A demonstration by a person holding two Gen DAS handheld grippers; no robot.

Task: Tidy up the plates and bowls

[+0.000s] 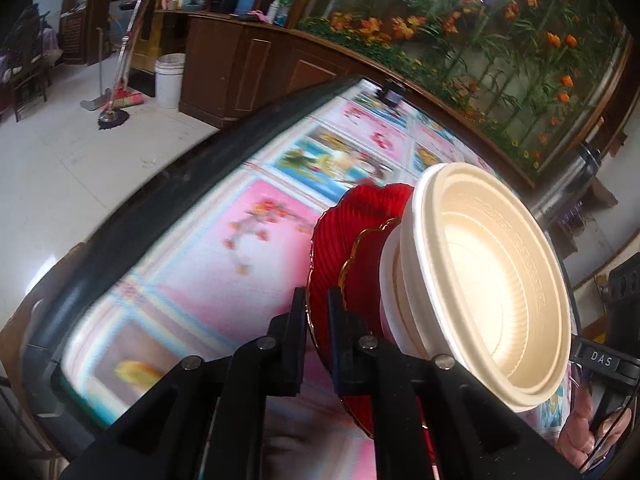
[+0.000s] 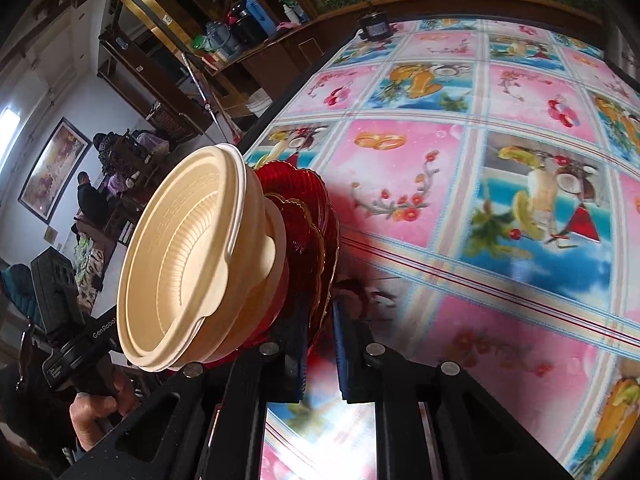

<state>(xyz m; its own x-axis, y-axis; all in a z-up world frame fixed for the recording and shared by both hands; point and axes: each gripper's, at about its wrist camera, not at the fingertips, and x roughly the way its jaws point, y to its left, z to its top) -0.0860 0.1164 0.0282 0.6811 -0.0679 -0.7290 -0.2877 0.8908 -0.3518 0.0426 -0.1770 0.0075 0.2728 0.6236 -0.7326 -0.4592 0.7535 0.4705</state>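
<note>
1. Plates and bowls are gathered into one stack: cream bowls point(image 1: 492, 280) nested on red plates point(image 1: 352, 248), the whole stack tipped steeply on edge and carried clear of the table point(image 1: 192, 240), just ahead of both grippers
2. The left gripper point(image 1: 316, 340) is closed down on the rim of the red plates, which runs between its two fingers; the bowls hang just to its right
3. The right gripper point(image 2: 320, 344) is likewise clamped on the plate rim at the opposite side, the bowls just to its left and the floral table spreading ahead and to its right
4. To do this step well, I judge both grips must hold firm and level out together: the bowls only rest on the plates and nothing pins them, so at this tilt they could slide off
5. Lower the stack flat onto the table and let the plates seat fully before either gripper lets go; releasing one side first would likely tip it
6. The ribbed glassy-looking plates are probably slick and brittle, so a gentle set-down suits them
7. Around: a small black device point(image 2: 374, 26) sits at the table's far edge, well apart from the stack; dark wooden cabinets point(image 1: 248, 68), a white bucket point(image 1: 170, 80) and a mop point(image 1: 114, 114) stand beyond on the floor
8. Nothing lies on the table close ahead of the grippers, so the set-down spot looks unobstructed
</note>
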